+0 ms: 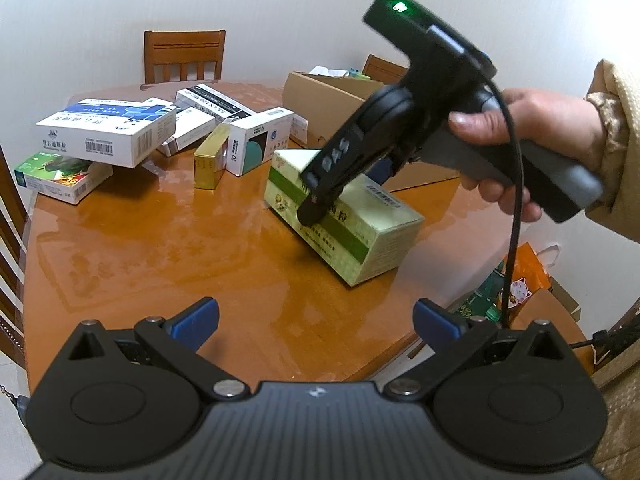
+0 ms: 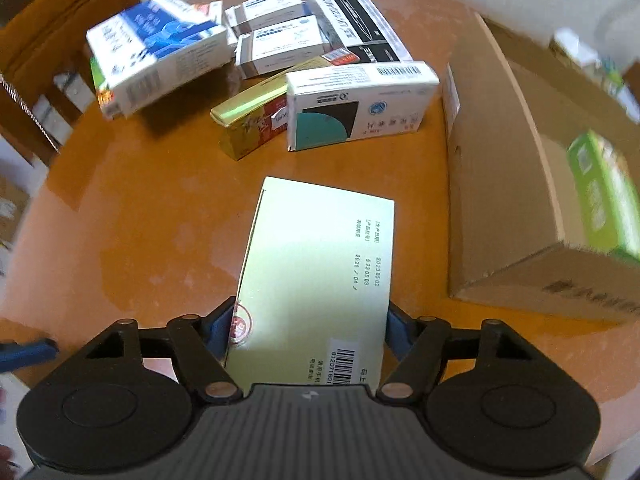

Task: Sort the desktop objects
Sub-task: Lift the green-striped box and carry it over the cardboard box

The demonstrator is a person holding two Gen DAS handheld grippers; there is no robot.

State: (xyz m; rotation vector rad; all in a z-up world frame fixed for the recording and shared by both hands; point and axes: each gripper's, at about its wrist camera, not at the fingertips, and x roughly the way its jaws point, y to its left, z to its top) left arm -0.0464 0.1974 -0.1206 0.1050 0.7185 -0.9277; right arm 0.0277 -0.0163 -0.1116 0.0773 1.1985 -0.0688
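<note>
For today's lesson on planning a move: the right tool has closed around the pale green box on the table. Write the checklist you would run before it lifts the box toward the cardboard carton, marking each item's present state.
1. Right tool pads on both sides of the pale green box: ok.
2. Grip firm enough to lift: cannot tell.
3. Box apart from the other boxes, nearest being the teal-marked box: ok.
4. Left tool open, empty, away from the box: ok.
5. Cardboard carton open on top: ok.
6. Room inside beside the green packet: cannot tell.
</note>
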